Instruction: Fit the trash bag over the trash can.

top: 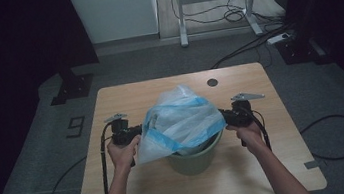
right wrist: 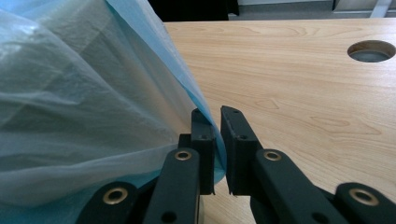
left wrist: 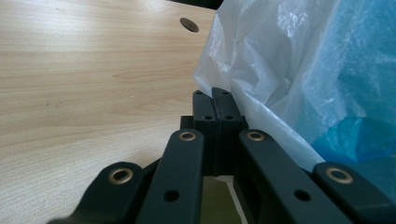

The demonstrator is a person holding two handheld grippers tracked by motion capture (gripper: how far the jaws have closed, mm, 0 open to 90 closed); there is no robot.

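So from the high view, you've got the plastic bag (top: 183,120) draped over the green bin (top: 196,158) mid-table (top: 124,95), a gripper at each side. In the left gripper view, your left gripper (left wrist: 214,93) is clenched tight, and I can't tell if it pinches film. In the right gripper view, your right gripper (right wrist: 215,114) is slightly parted, blue hem in the gap – re-pinch before pulling the hem down evenly

crinkly translucent plastic bag (top: 183,120), matt wood-grain table (top: 124,95)
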